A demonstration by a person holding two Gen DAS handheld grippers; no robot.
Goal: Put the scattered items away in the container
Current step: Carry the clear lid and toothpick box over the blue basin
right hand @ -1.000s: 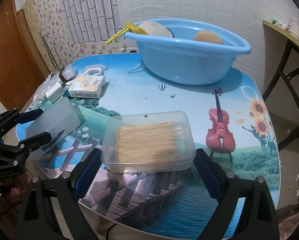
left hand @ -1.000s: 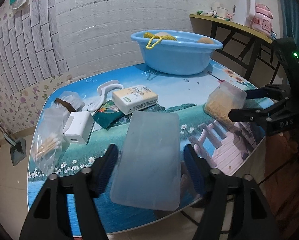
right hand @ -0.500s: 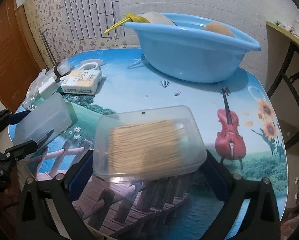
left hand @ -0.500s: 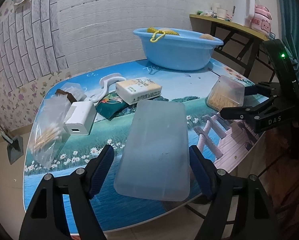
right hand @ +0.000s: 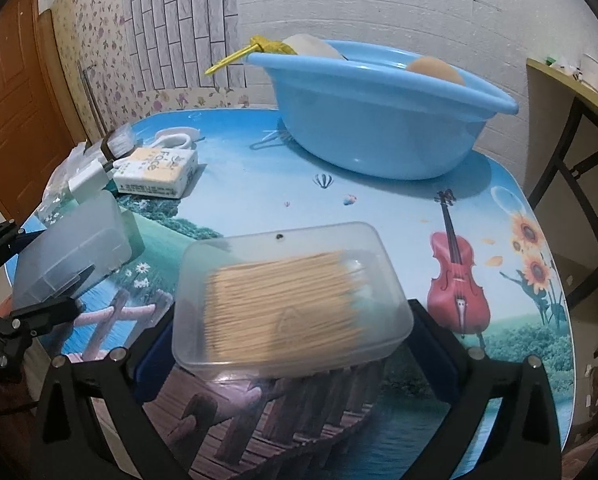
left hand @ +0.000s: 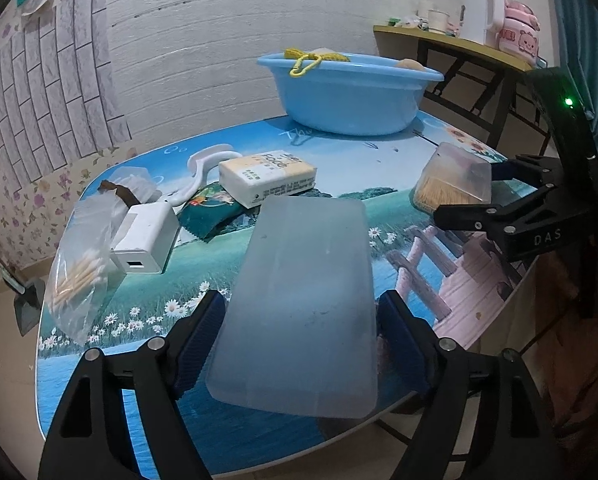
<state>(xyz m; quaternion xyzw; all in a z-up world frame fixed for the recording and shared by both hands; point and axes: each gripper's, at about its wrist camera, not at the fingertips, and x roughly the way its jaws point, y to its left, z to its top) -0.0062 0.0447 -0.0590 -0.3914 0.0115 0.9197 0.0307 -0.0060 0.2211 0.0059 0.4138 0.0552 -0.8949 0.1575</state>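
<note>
Mid-task: left gripper (left hand: 299, 344) clamped on frosted box (left hand: 303, 304), right gripper (right hand: 295, 344) clamped on clear toothpick box (right hand: 291, 300), both lifted short of blue basin (right hand: 379, 128) w/ few items in; tissue pack (left hand: 269, 176), charger (left hand: 145, 238), swab bag (left hand: 81, 260) etc left on table (right hand: 379, 208).

"Face" on top of tissue pack (left hand: 267, 178), also legible in right wrist view (right hand: 155, 172); "DAS" in pale letters on black body of right gripper (left hand: 465, 212); small print on pack side too blurred to read.

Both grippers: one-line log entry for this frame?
left gripper: shut on frosted box | right gripper: shut on swab box | blue basin: far side
</note>
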